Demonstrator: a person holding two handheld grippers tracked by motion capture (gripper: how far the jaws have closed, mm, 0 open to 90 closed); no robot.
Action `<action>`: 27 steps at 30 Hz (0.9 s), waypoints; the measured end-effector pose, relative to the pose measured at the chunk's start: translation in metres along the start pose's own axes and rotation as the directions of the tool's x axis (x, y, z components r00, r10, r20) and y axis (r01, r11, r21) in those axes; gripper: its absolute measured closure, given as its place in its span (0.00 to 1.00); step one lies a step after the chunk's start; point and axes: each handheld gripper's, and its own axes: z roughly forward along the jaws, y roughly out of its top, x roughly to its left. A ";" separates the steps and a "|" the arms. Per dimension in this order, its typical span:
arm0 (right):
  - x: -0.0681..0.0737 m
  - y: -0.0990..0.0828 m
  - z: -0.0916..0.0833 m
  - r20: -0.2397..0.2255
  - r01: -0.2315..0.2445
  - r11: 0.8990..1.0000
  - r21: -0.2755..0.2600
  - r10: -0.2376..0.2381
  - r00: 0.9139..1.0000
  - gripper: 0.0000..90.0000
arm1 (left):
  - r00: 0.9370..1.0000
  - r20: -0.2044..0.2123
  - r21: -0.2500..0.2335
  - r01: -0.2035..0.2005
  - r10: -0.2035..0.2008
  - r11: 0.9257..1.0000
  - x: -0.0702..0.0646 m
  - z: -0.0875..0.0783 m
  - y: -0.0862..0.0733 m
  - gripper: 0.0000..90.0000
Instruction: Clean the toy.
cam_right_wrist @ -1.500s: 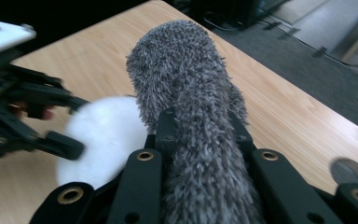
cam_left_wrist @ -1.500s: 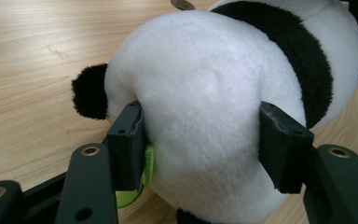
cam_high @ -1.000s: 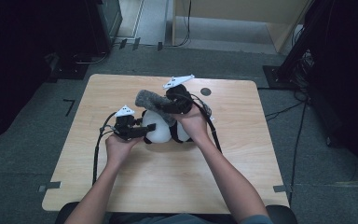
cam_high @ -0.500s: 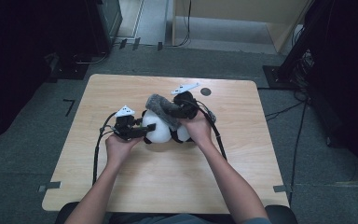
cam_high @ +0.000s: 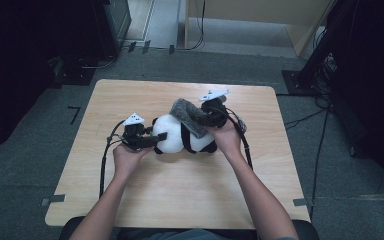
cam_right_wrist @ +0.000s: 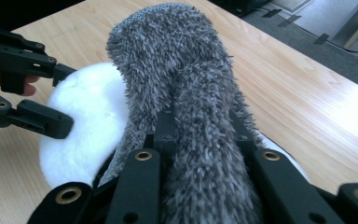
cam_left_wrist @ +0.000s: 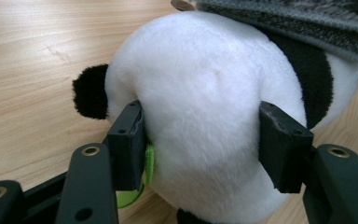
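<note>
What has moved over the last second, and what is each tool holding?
The right tool, shut on the shaggy grey cloth, has carried it down onto the black-and-white plush panda, where it now drapes. The left tool stayed put, clamped on the panda's white end. The panda has not shifted on the wooden table.

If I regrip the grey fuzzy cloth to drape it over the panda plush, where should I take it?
Probably take the grey fuzzy cloth at its free far edge, coming from above: that end stands off the black-and-white panda plush, while the right gripper bunches its near end.
</note>
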 end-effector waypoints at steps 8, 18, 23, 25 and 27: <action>-0.017 -0.006 -0.014 0.028 -0.030 0.999 -0.018 0.030 0.999 0.81 | 1.000 0.001 -0.002 0.001 -0.001 1.000 0.000 0.000 0.000 0.45; -0.034 -0.018 -0.030 0.061 -0.063 0.998 -0.031 0.065 0.996 0.81 | 1.000 0.002 -0.001 0.003 -0.003 1.000 0.001 0.000 0.000 0.45; -0.040 -0.022 -0.035 0.074 -0.073 0.997 -0.030 0.075 0.994 0.81 | 1.000 0.002 -0.001 0.002 -0.002 1.000 0.001 0.000 0.000 0.45; -0.041 -0.024 -0.036 0.074 -0.080 0.996 -0.030 0.082 0.994 0.82 | 1.000 0.002 -0.001 0.001 -0.001 1.000 0.001 0.000 0.000 0.45; -0.041 -0.024 -0.036 0.075 -0.080 0.996 -0.030 0.082 0.994 0.82 | 1.000 0.002 -0.001 0.002 -0.002 1.000 0.001 0.000 0.000 0.45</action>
